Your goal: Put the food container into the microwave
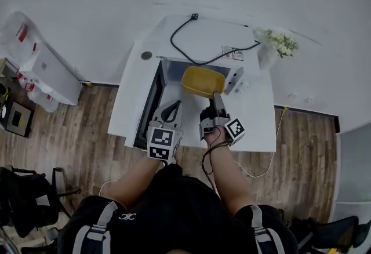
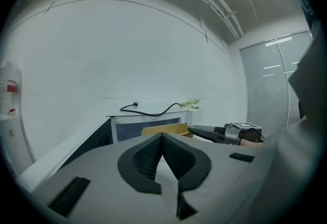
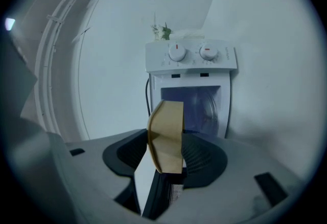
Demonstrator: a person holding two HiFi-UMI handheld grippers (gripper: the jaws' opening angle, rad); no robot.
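Observation:
A yellow food container (image 1: pixel 203 80) hangs just in front of the open white microwave (image 1: pixel 235 76), and my right gripper (image 1: pixel 215 97) is shut on its near rim. In the right gripper view the container (image 3: pixel 166 126) stands edge-on between the jaws, ahead of the microwave cavity (image 3: pixel 196 108) and below the two knobs (image 3: pixel 191 53). My left gripper (image 1: pixel 172 106) hovers to the left of the container, by the swung-out dark door (image 1: pixel 148 111). Its jaws (image 2: pixel 162 137) meet at the tips with nothing between them. The left gripper view also shows the container (image 2: pixel 166 129) and the right gripper (image 2: pixel 204 132).
The microwave stands on a white table (image 1: pixel 255 122) against a white wall. A black power cable (image 1: pixel 191 44) lies across the microwave's top. A small plant (image 1: pixel 281 43) sits at the table's back right corner. Wooden floor surrounds the table.

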